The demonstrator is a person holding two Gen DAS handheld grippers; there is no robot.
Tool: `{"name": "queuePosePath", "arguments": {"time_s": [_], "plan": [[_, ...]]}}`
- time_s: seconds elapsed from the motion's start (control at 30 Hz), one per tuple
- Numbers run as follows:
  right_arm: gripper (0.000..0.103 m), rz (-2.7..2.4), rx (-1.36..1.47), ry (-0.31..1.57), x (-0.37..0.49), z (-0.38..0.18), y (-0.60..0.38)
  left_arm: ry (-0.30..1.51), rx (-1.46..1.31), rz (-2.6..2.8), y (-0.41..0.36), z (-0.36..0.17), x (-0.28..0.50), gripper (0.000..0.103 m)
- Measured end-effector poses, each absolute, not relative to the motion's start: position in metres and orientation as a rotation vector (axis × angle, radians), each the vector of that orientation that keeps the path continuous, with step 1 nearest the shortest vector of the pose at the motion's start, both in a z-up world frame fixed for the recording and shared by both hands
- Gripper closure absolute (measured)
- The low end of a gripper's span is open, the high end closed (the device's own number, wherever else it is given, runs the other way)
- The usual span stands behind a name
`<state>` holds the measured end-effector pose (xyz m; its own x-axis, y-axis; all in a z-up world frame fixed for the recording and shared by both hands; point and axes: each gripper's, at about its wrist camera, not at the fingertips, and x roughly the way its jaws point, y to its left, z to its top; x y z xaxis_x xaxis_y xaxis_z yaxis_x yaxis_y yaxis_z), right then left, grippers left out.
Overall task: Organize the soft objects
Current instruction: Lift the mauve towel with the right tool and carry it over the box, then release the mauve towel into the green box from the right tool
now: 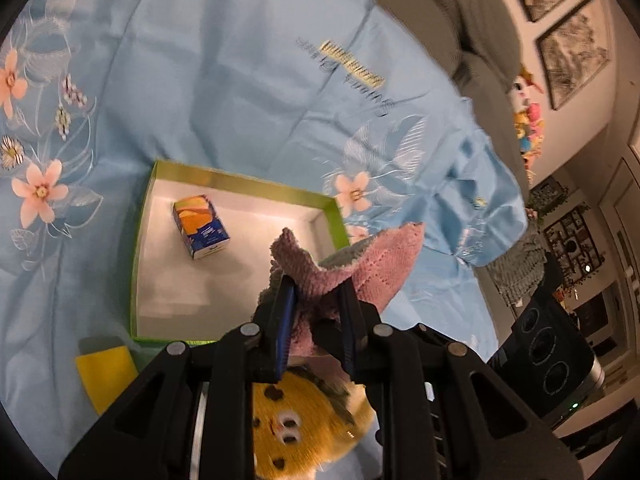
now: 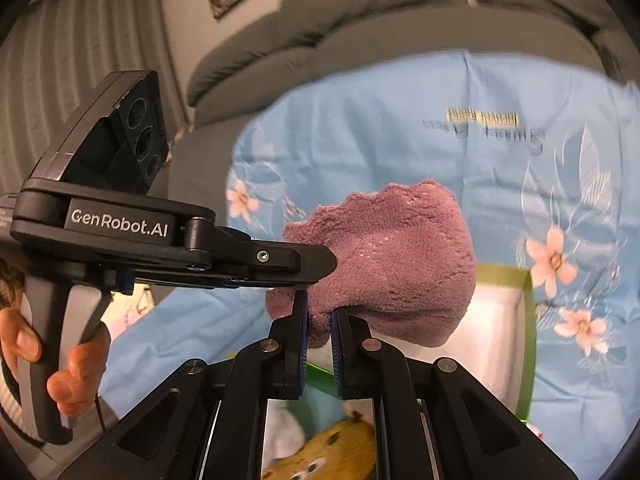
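A pink fluffy cloth [image 1: 372, 268] with a grey underside hangs in the air over the right side of a green-rimmed white box [image 1: 240, 182]. My left gripper [image 1: 316, 284] is shut on one end of it. My right gripper [image 2: 319, 312] is shut on the other end of the same cloth [image 2: 400, 252]. The left gripper [image 2: 320, 262] reaches in from the left in the right wrist view. A small orange and blue tissue pack [image 1: 202, 226] lies in the box. A yellow plush toy [image 1: 304, 428] lies below the grippers.
A light blue flowered sheet [image 1: 224, 80] covers the surface. A yellow sponge [image 1: 106, 376] lies left of the box's near corner. A grey sofa back [image 2: 360, 28] rises behind. Colourful toys [image 1: 528, 120] hang at the far right.
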<state>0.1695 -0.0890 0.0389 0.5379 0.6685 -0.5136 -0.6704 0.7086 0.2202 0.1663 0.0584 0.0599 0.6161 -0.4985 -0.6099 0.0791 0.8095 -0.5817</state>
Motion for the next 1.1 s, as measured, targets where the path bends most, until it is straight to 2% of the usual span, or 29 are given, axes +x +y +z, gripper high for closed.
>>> {"name": "queuePosePath", "arguments": {"time_s": [0.1,0.17,0.23,0.27,0.3,0.4,0.53,0.67,0.73,0.77,0.93,1.1], "plan": [[0.091,0.757,0.005,0.701,0.193,0.019,-0.085,0.899,-0.549,-0.316,0.058,0.039,0.188,0.077],[0.08,0.688,-0.019,0.778,0.207,0.004,-0.081,0.948,-0.54,-0.257,0.058,0.02,0.204,0.071],[0.061,0.653,-0.049,0.809,0.213,-0.004,-0.079,0.991,-0.543,-0.219,0.059,0.006,0.215,0.056],[0.057,0.645,-0.06,0.812,0.214,-0.006,-0.079,1.007,-0.544,-0.203,0.06,0.001,0.219,0.041],[0.051,0.636,-0.073,0.812,0.213,-0.007,-0.081,1.019,-0.544,-0.19,0.061,-0.003,0.222,0.031],[0.046,0.61,-0.091,0.791,0.205,-0.002,-0.091,1.037,-0.545,-0.181,0.066,-0.009,0.222,0.021],[0.045,0.597,-0.062,0.732,0.188,0.016,-0.115,1.054,-0.55,-0.169,0.073,-0.006,0.211,0.017],[0.038,0.59,-0.028,0.68,0.164,0.028,-0.139,1.049,-0.534,-0.164,0.075,-0.001,0.194,0.016],[0.037,0.588,-0.013,0.666,0.151,0.033,-0.15,1.052,-0.532,-0.16,0.075,0.001,0.181,0.011],[0.037,0.588,-0.006,0.662,0.145,0.034,-0.153,1.053,-0.535,-0.161,0.076,0.002,0.176,0.002],[0.032,0.59,0.001,0.646,0.111,0.036,-0.169,1.033,-0.534,-0.157,0.07,0.007,0.145,0.001],[0.031,0.62,0.0,0.653,0.079,0.027,-0.174,1.026,-0.482,-0.164,0.063,0.01,0.113,0.001]]}}
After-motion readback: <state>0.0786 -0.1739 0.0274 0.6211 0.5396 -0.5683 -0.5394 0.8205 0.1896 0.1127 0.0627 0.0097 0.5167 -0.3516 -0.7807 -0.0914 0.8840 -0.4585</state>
